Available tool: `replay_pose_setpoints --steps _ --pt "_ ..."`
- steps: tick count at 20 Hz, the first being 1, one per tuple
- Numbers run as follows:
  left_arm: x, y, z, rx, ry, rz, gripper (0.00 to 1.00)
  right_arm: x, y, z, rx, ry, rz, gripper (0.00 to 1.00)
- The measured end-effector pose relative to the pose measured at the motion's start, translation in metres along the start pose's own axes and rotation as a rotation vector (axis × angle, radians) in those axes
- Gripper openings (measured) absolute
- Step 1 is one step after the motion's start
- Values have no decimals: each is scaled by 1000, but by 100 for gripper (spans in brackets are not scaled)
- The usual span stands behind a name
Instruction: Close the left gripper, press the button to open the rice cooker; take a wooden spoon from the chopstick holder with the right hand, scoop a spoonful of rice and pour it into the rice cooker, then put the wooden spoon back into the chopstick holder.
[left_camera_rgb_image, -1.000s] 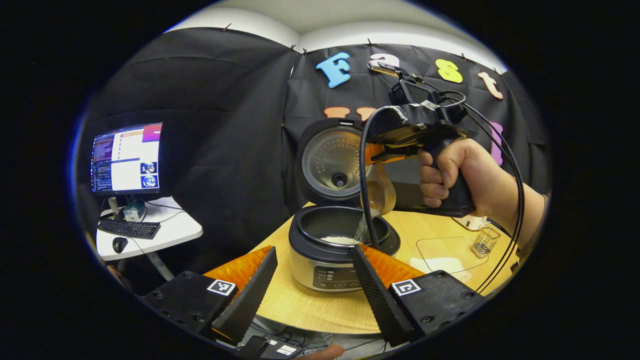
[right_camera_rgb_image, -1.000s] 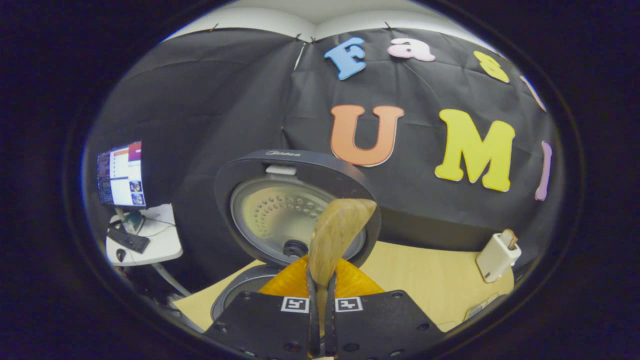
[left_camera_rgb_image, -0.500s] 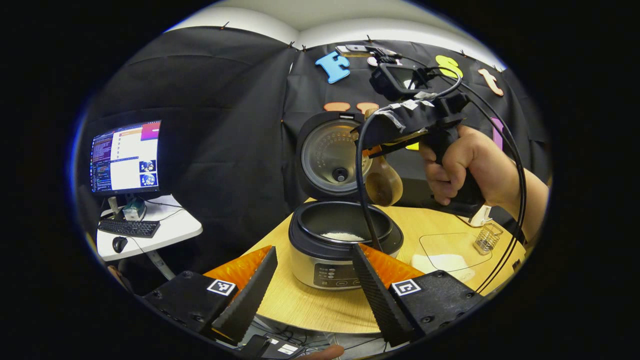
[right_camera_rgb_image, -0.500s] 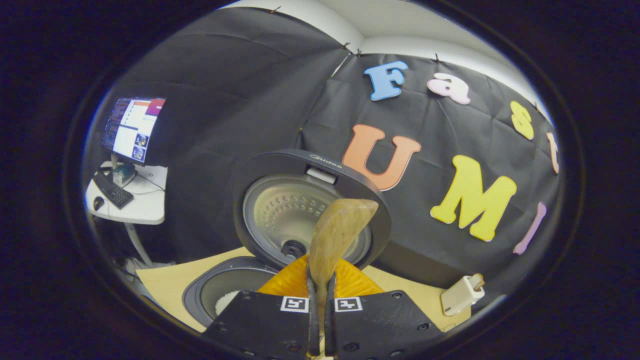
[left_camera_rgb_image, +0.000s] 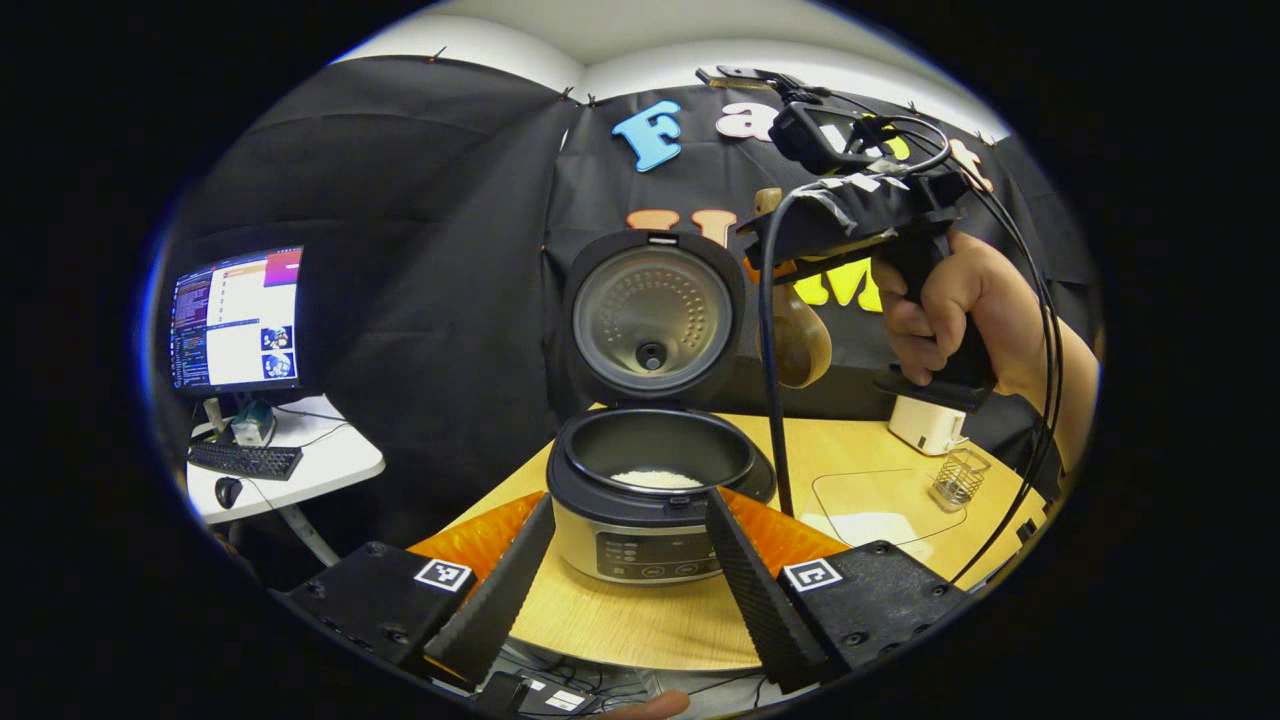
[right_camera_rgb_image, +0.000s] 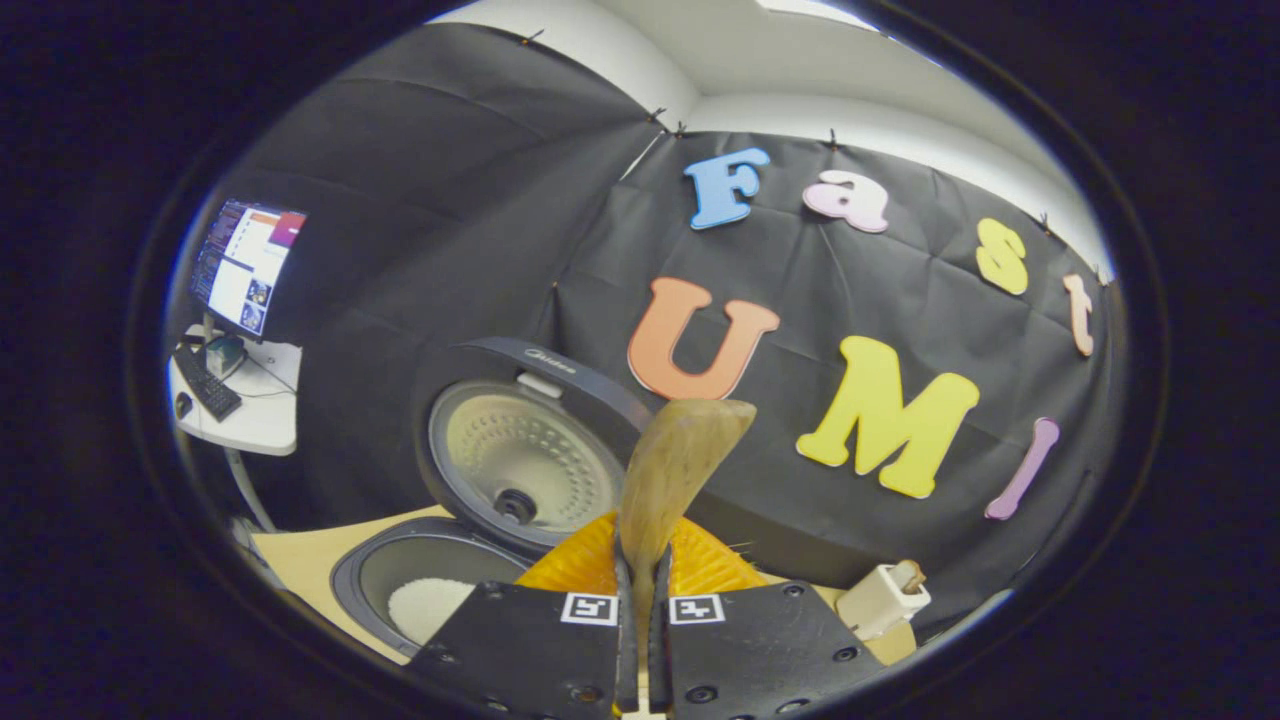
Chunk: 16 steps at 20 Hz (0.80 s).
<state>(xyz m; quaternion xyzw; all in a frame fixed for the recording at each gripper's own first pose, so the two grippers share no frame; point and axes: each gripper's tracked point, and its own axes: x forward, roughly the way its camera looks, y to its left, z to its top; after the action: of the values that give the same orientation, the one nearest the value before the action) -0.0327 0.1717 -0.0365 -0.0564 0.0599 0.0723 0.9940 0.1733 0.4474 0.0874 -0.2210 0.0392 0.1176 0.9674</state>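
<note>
The rice cooker (left_camera_rgb_image: 640, 530) stands open on the wooden table, its lid (left_camera_rgb_image: 650, 315) upright and a small heap of white rice (left_camera_rgb_image: 655, 478) in the pot. My left gripper (left_camera_rgb_image: 628, 498) is open, low in front of the cooker, its fingers either side of the body without touching it. A hand holds my right gripper (left_camera_rgb_image: 775, 275) high, to the right of the lid. That gripper (right_camera_rgb_image: 640, 600) is shut on the handle of the wooden spoon (right_camera_rgb_image: 680, 470). The spoon's bowl (left_camera_rgb_image: 800, 340) hangs clear of the pot. In the right gripper view the cooker (right_camera_rgb_image: 440, 590) lies lower left.
A white holder (left_camera_rgb_image: 925, 425) with a wooden piece in it stands at the back right of the table (left_camera_rgb_image: 640, 620). A wire cup (left_camera_rgb_image: 955, 480) and a clear tray with rice (left_camera_rgb_image: 880, 515) lie to the cooker's right. A side desk with a monitor (left_camera_rgb_image: 235, 320) is far left.
The right gripper has risen and drawn right, away from the pot, taking the spoon with it. The stream of rice falling from the spoon has stopped. The left gripper stays open.
</note>
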Motion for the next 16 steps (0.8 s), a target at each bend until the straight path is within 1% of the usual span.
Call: replay_pose_setpoints --steps 2,7,11,16 --pt "0 -6 1 5 1 -13 97 -2 -29 -4 16 0 -36 4" --pt "-1 -12 2 24 -4 -12 98 -7 -107 -24 69 30 -131 4" --pt "-5 -20 4 45 -11 -25 97 -14 -168 -40 105 48 -190 4" --pt "-3 -24 3 56 -4 -31 98 -23 -250 -78 179 86 -285 4"
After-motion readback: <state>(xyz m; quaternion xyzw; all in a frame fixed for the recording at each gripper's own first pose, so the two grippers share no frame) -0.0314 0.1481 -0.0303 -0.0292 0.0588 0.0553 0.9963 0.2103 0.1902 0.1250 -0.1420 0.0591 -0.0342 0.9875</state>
